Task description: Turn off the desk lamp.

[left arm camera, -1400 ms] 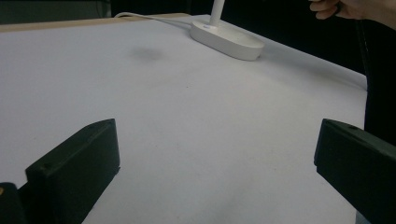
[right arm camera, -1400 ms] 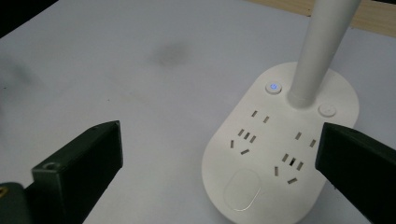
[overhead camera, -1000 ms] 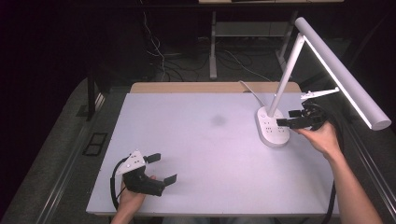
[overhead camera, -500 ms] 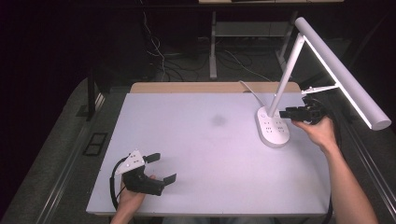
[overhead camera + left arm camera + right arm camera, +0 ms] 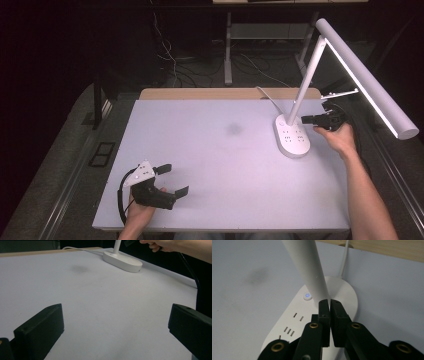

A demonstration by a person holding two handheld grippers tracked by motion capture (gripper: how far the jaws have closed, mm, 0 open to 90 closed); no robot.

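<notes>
Holding a black two-jaw gripper in each hand, we work at one pale grey matte table (image 5: 210,150). Our right gripper (image 5: 329,305) has just been closing; its jaws now stand pressed together with nothing between them, tips poised just above the base of the white plastic desk lamp (image 5: 292,137), beside its slanted stem. Our left gripper (image 5: 170,179) rests near the table's front left edge, jaws spread wide and released, grasping nothing.

That one lamp stands at the table's right rear: a smooth oval base bearing a small round power button (image 5: 307,295) ringed in blue, several slot-shaped sockets, a slim stem and a long tubular head reaching out past the table's right edge. One white cord (image 5: 267,96) runs from the base over the far edge, where a strip of light wood (image 5: 225,93) borders the tabletop.

One faint dark smudge (image 5: 233,129) marks the surface near its middle. Beyond, the room is dark, with loose cables on the floor and metal legs of other furniture.
</notes>
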